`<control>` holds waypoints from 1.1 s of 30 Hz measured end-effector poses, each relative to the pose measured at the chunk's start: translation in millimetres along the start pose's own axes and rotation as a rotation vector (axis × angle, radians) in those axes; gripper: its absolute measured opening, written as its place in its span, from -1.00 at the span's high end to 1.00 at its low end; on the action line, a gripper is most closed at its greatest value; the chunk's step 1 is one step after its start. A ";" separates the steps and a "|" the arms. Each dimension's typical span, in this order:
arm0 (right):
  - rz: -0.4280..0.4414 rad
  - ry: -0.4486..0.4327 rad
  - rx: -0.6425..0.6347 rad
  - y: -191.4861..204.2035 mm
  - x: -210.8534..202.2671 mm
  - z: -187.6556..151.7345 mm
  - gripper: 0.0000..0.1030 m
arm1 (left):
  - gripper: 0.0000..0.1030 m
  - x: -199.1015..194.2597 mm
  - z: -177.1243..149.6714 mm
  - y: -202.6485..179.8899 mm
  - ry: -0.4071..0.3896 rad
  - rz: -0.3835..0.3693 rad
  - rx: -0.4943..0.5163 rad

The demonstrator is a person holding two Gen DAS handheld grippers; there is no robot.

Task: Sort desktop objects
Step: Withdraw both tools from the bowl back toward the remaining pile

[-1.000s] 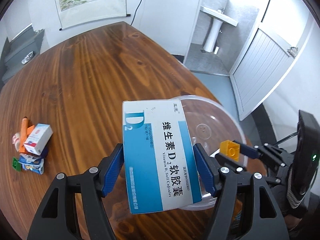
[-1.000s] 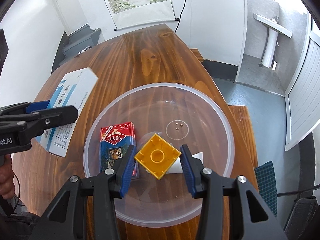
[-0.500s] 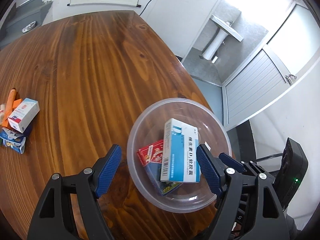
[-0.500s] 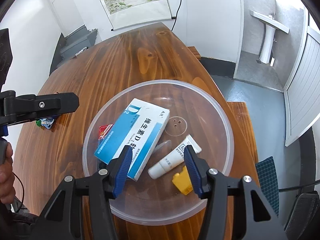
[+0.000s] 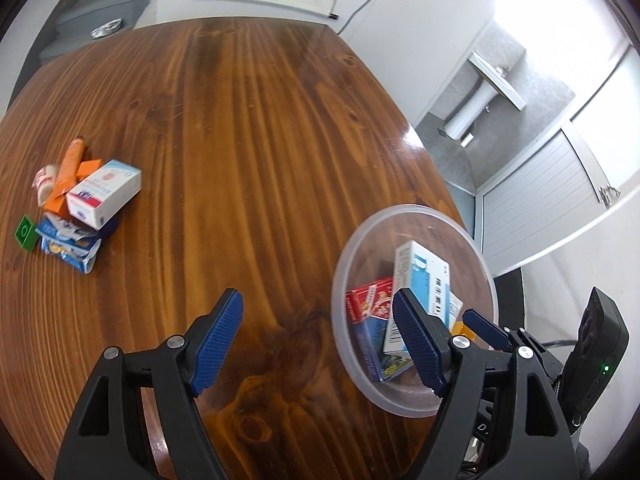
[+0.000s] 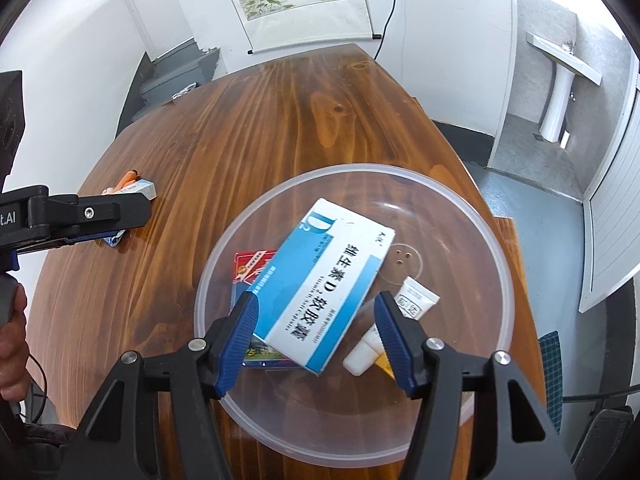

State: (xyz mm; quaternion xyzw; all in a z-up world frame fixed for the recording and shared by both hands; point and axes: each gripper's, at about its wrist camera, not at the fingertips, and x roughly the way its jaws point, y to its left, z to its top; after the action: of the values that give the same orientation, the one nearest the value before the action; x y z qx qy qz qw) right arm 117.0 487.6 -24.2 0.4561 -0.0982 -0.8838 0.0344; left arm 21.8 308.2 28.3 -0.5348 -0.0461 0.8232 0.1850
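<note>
Where the desk's [image 6: 280, 128] right edge curves toward its near end, a clear plastic bowl [image 6: 492, 248] holds the sorted things: a blue-and-white medicine box [image 6: 324, 284] lies slanted on top of a red card pack [image 6: 250, 264], with a small white tube [image 6: 394, 322] beside it and a yellow block [image 6: 387, 364] mostly hidden behind the right gripper's finger. The right gripper [image 6: 316, 336] hovers over the bowl, its jaws having just been opening, with nothing pressed between them. The left gripper [image 5: 316, 340] hangs over bare wood beside the bowl, jaws wide apart and empty. Near the desk's left edge sits a pile: a white box [image 5: 105, 193], an orange tube [image 5: 68, 166], blue packets [image 5: 68, 240] and a green block [image 5: 25, 231].
</note>
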 end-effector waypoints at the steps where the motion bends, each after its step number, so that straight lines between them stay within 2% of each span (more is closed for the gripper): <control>1: 0.002 0.000 -0.004 2.1 0.7 0.2 -0.26 | -0.56 -0.1 -0.1 4.3 0.001 0.005 -0.013; 20: 0.014 0.018 -0.078 49.8 14.3 5.1 -0.28 | -0.56 -6.9 -11.1 95.5 0.027 0.044 -0.243; 33: 0.022 0.041 -0.124 97.6 34.2 9.0 -0.39 | -0.56 -10.6 -17.5 159.2 0.047 0.076 -0.318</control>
State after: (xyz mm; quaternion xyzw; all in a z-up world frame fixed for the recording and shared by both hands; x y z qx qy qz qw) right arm 86.9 388.2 -26.5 0.4698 -0.0477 -0.8783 0.0742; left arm 0.7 154.6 -13.6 -0.5778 -0.1509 0.7992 0.0677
